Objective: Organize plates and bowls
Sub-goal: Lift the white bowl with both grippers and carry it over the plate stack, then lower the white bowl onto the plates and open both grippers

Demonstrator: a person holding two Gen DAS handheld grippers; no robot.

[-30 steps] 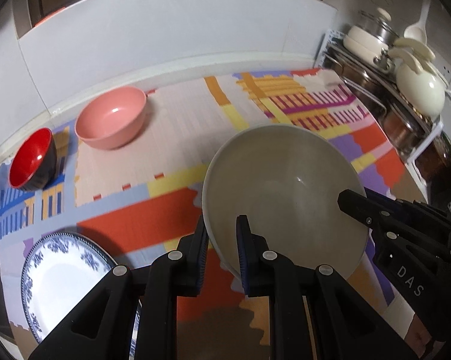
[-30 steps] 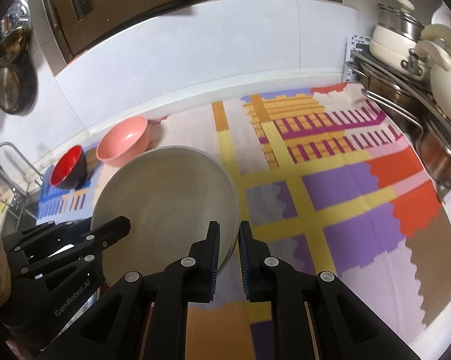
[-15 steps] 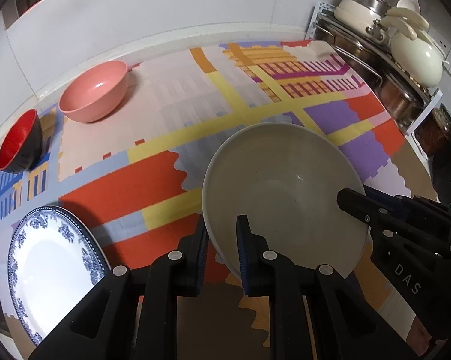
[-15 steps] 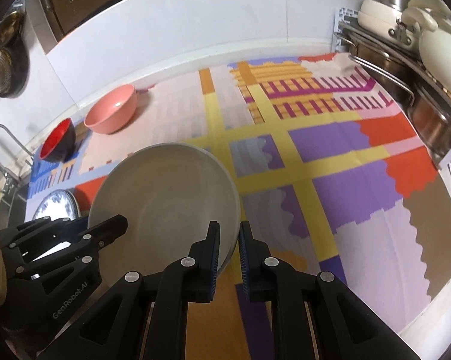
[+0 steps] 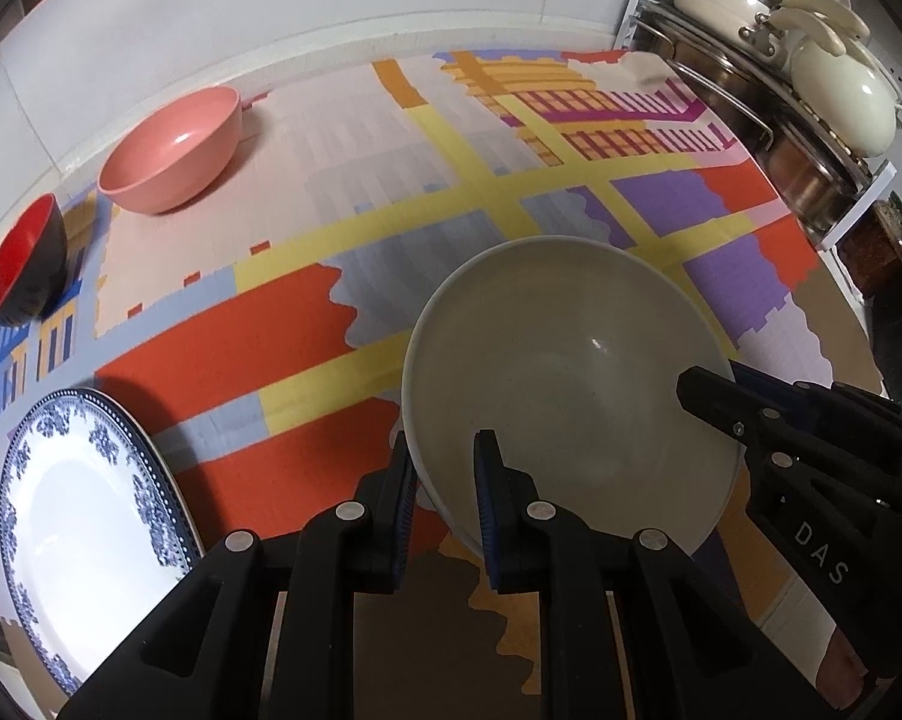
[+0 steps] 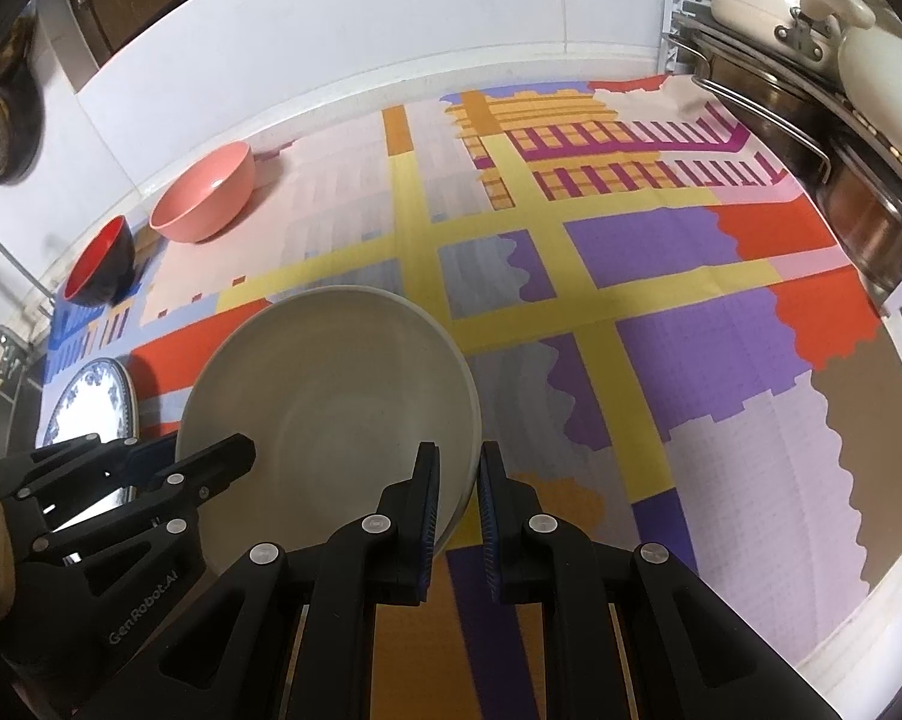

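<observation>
Left gripper (image 5: 445, 468), right gripper (image 6: 457, 474) seemingly clamped, angled down.

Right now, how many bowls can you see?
3: a large beige bowl held at its rim by both grippers, a pink bowl near the back wall, and a red-and-black bowl left of it. Others may be out of view.

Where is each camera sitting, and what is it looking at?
Left wrist view: sits on the left gripper, looking down along its jaws, which pinch the big cream bowl's rim; the right gripper shows on the right.
Right wrist view: sits on the right gripper, looking down at the same bowl's opposite rim; the left gripper shows on the left.
Both share the cream bowl, pink bowl, red bowl, blue-patterned plate and colourful cloth.
</observation>
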